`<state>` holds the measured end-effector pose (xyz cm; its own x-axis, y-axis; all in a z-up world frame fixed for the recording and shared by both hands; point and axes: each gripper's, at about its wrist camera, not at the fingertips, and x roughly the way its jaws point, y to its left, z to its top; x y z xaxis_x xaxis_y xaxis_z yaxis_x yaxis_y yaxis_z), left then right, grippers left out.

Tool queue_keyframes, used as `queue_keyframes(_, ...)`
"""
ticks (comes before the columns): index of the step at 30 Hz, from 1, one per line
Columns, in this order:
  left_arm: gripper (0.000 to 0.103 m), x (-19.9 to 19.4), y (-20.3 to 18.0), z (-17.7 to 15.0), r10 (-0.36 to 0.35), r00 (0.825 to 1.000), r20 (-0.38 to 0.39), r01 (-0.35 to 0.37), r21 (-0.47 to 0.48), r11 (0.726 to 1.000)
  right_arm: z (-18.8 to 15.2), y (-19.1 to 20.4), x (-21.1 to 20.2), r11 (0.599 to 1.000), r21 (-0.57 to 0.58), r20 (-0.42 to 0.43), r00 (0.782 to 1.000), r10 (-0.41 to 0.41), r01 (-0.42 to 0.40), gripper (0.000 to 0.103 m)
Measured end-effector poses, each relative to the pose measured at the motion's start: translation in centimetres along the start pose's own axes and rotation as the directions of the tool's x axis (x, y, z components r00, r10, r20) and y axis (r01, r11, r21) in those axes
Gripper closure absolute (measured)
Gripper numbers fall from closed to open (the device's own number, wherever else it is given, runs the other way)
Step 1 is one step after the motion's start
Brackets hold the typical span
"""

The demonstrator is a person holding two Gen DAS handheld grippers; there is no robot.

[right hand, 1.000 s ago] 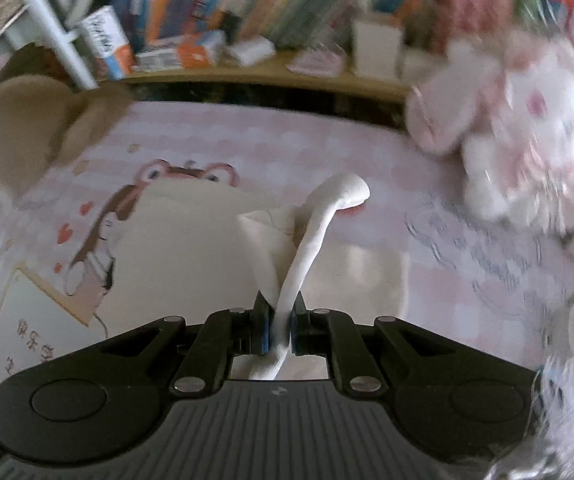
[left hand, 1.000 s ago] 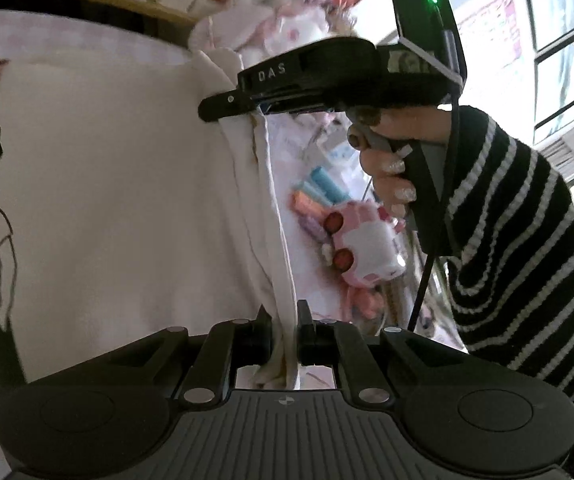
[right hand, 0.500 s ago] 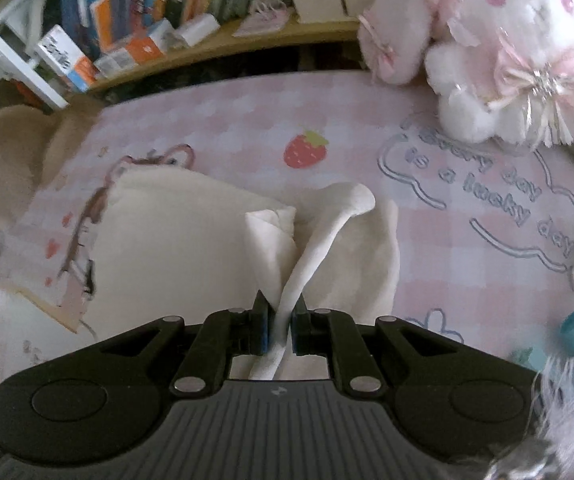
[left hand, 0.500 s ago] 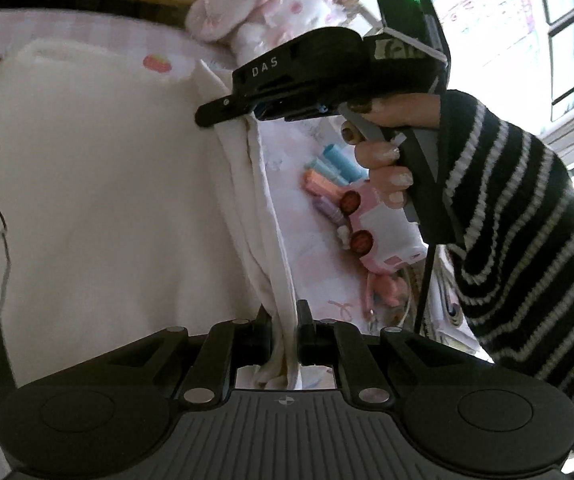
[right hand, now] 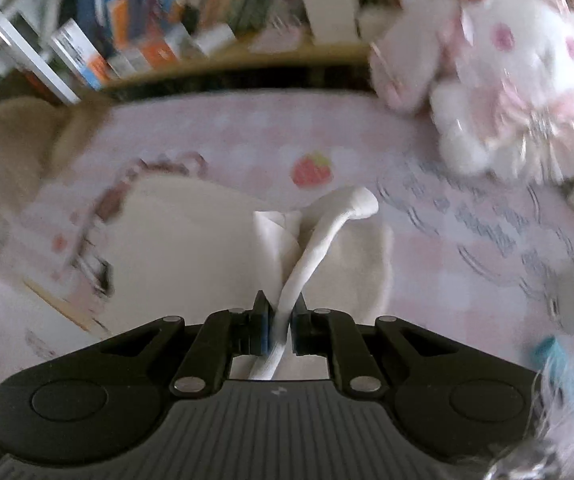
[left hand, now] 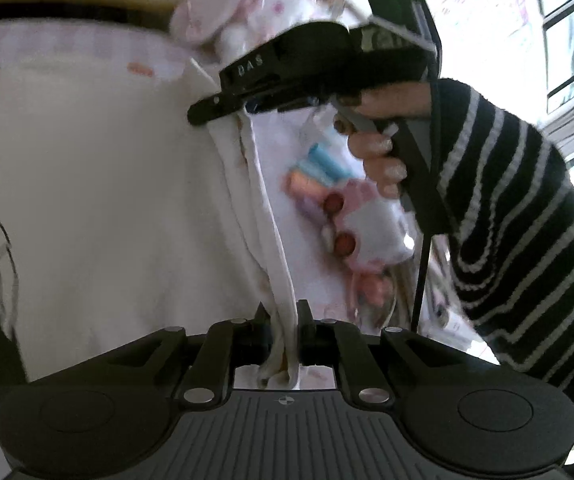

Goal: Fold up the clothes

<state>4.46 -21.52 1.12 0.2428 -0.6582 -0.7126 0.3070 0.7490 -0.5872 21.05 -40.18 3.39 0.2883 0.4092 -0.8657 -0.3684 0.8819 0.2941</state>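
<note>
A: What was on the table?
B: Pink checked tablecloth (right hand: 427,264) with a strawberry print (right hand: 311,171) and some lettering. The cream garment (left hand: 99,200) lay spread over its middle and left, dark printed drawing on the left part.
A: Behind it?
B: Bookshelf (right hand: 159,12) along the far edge and a pink-and-white plush toy (right hand: 499,72) at the right corner. Both blurred.
A: Grippers?
B: Left gripper (left hand: 283,322) was clamped on the garment's bunched edge, fabric running up from the jaws. Right gripper (right hand: 281,312) was clamped on a rolled strip of the same edge, farther along it. The left camera showed the right gripper (left hand: 223,110) from the side, gripped by a hand (left hand: 375,148) in a striped sleeve (left hand: 527,232).
A: Anything smaller?
B: A pink toy car (left hand: 363,224) and some pastel tubes (left hand: 315,168) on the cloth just beside the garment's edge.
</note>
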Motion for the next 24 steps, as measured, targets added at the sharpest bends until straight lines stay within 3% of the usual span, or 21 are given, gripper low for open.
queue_keyframes(2, 0.081, 0.7, 0.2, -0.4, -0.012, 0.999, -0.031, 0.012, -0.016, 1.0, -0.7, -0.4, 0.9, 0.999, 0.014, -0.024, 0.999, -0.037, 0.037, 0.094)
queue_keyframes(3, 0.076, 0.8, 0.2, -0.5, -0.025, 0.999, -0.041, 0.023, -0.026, 0.999, -1.0, -0.6, 1.3, 0.998, 0.021, -0.036, 0.998, -0.055, 0.056, 0.088)
queue_keyframes(4, 0.064, 0.5, 0.0, -0.7, -0.045, 0.998, -0.045, 0.043, -0.029, 0.999, -1.2, -0.7, 1.5, 0.996, 0.031, -0.032, 0.996, -0.079, 0.08, 0.083)
queue_keyframes(5, 0.054, 0.1, -0.2, -0.9, -0.067, 0.997, -0.047, 0.065, -0.028, 0.997, -1.4, -0.9, 1.3, 0.994, 0.036, -0.017, 0.994, -0.105, 0.105, 0.071)
queue_keyframes(6, 0.051, -0.3, -0.3, -1.1, -0.088, 0.995, -0.049, 0.087, -0.028, 0.996, -1.5, -1.0, 1.1, 0.991, 0.041, -0.001, 0.991, -0.13, 0.13, 0.059)
queue_keyframes(7, 0.049, -0.9, -0.4, -1.4, -0.108, 0.993, -0.038, 0.107, -0.024, 0.994, -1.8, -1.3, 0.5, 0.989, 0.058, 0.014, 0.991, -0.135, 0.134, 0.055)
queue_keyframes(10, 0.05, -3.3, 1.1, -2.1, -0.134, 0.99, 0.034, 0.135, -0.04, 0.99, -2.8, -2.0, -1.6, 0.984, 0.12, 0.06, 0.989, -0.137, 0.129, 0.054)
queue_keyframes(12, 0.052, -5.0, 3.0, -2.8, -0.072, 0.992, 0.103, 0.08, -0.066, 0.995, -4.2, -2.0, -3.4, 0.984, 0.152, 0.092, 0.99, -0.104, 0.089, 0.054)
queue_keyframes(15, 0.053, -7.1, 6.2, -4.2, 0.074, 0.984, 0.165, -0.055, -0.115, 0.992, -7.7, -0.9, -5.9, 0.989, 0.141, 0.132, 0.99, -0.056, 0.037, 0.054)
queue_keyframes(19, 0.053, -8.2, 8.8, -6.0, 0.23, 0.964, 0.136, -0.215, -0.119, 0.969, -14.0, 0.9, -7.1, 0.992, 0.109, 0.1, 0.992, -0.07, 0.059, 0.056)
queue_keyframes(21, 0.053, -8.5, 9.8, -6.8, 0.301, 0.947, 0.114, -0.289, -0.106, 0.951, -17.1, 1.5, -7.2, 0.987, 0.111, 0.069, 0.989, -0.127, 0.119, 0.058)
queue_keyframes(24, 0.05, -9.2, 10.9, -7.4, 0.309, 0.947, 0.091, -0.301, -0.097, 0.949, -20.1, 1.6, -7.2, 0.968, 0.204, 0.047, 0.986, -0.157, 0.145, 0.058)
